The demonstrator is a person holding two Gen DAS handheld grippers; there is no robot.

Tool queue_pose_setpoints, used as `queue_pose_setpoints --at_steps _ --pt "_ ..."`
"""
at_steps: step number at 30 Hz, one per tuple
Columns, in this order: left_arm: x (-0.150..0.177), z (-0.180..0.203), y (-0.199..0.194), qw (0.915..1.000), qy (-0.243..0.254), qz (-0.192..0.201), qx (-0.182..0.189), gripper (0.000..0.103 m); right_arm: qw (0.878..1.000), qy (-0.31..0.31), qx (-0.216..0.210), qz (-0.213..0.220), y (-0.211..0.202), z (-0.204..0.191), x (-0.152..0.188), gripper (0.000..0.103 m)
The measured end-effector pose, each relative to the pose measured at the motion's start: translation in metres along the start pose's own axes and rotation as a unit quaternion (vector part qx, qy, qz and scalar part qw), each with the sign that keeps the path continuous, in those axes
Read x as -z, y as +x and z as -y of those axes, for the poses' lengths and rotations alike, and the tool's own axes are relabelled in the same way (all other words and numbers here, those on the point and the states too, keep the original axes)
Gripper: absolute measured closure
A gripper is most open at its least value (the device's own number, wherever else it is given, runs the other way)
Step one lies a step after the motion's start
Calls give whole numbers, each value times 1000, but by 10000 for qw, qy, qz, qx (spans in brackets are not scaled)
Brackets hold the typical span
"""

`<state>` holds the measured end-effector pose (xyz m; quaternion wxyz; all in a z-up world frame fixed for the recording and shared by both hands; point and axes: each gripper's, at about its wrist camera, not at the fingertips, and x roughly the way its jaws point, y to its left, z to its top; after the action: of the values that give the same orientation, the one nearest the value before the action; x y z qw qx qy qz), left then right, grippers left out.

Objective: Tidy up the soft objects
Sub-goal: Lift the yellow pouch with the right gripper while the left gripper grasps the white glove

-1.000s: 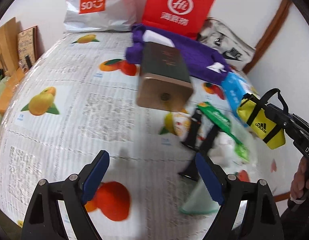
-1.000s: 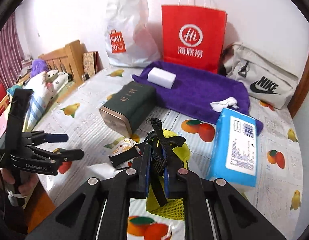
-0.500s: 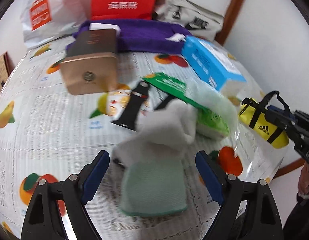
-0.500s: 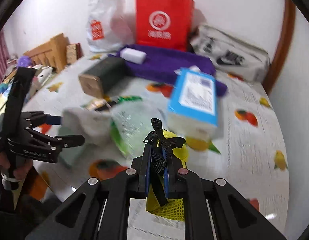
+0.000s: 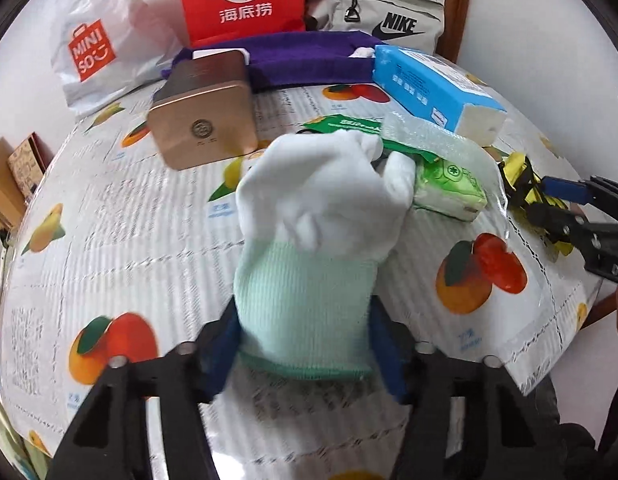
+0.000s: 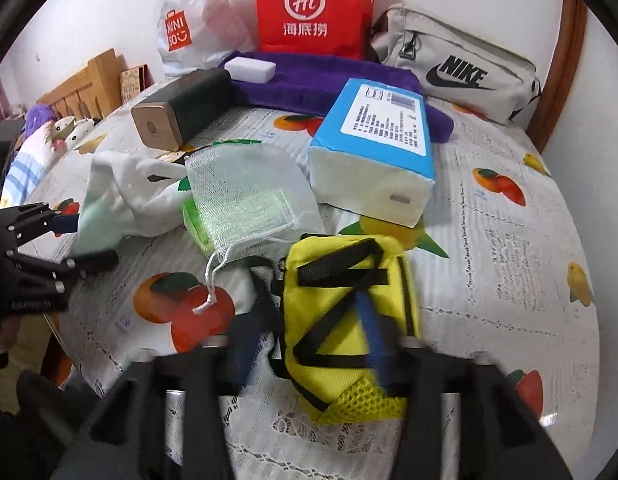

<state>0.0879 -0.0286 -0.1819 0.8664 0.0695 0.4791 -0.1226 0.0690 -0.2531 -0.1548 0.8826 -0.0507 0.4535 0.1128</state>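
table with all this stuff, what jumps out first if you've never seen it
The white and mint glove fills the left wrist view, its cuff between the closing left gripper. The small yellow bag lies on the table's near edge between the opening right gripper. Behind, a red paper bag stands against the wall.

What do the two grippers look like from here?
Both the left gripper and the right gripper are matte black frames with silver bolts and blue pads on the jaws. White lettering marks each body's side. No cables or sleeves are visible.
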Motion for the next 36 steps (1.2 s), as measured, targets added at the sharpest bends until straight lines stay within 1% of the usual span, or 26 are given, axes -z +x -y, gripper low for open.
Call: queue_pose_setpoints --at_steps 2,3,5,8,10,12,14,16,18,19,20,21,22,23,26,31,34,35,36 --pt "0 -3 0 10000 -32 1 71 48 9998 13 78 172 -6 1 5 24" --pt "-1 -3 0 9999 -32 12 110 48 9997 22 121 208 -6 1 6 22" --pt "-3 -2 1 9998 14 38 219 47 9995 54 237 206 -6 2 8 21" --pt "-11 5 8 9994 138 38 313 41 9988 91 467 119 -2 5 11 21" --pt "-14 10 11 9994 229 56 241 41 9983 110 569 79 -1 7 13 18" --pt "-16 13 14 9994 305 76 114 40 9979 136 623 60 2 10 14 11" --pt "-17 13 14 9995 289 78 103 41 9978 114 649 5 7 11 14 10" --pt "-14 11 11 9995 268 136 78 50 9978 91 655 -88 14 11 15 10" --pt "-12 6 8 9996 221 189 67 68 9977 125 648 -157 22 11 14 10" --pt "-11 2 7 9996 159 203 73 72 9978 183 623 -150 24 12 14 10" --pt "-10 -1 5 9997 105 211 93 81 9978 269 586 -119 25 14 14 11" --pt "-9 -7 4 9996 -9 214 175 90 9980 341 534 -78 26 16 14 21" --pt "-8 -12 3 9994 -100 204 275 91 9981 401 465 -35 25 18 15 27" --pt "-6 -18 1 9986 -240 231 412 92 9982 485 342 -17 24 20 15 28" --pt "-2 -28 -5 9976 -381 315 478 92 9983 476 324 -38 22 20 14 32" --pt "-5 -43 -21 9959 -618 502 423 92 9984 413 383 4 11 20 12 33" --pt "-10 -49 -29 9952 -679 569 403 92 9983 455 365 86 2 23 5 33" --pt "-13 -52 -32 9948 -722 585 406 92 9982 471 358 119 -2 24 2 33" --pt "-16 -54 -34 9943 -749 578 493 92 9981 482 348 156 -5 25 -1 33"
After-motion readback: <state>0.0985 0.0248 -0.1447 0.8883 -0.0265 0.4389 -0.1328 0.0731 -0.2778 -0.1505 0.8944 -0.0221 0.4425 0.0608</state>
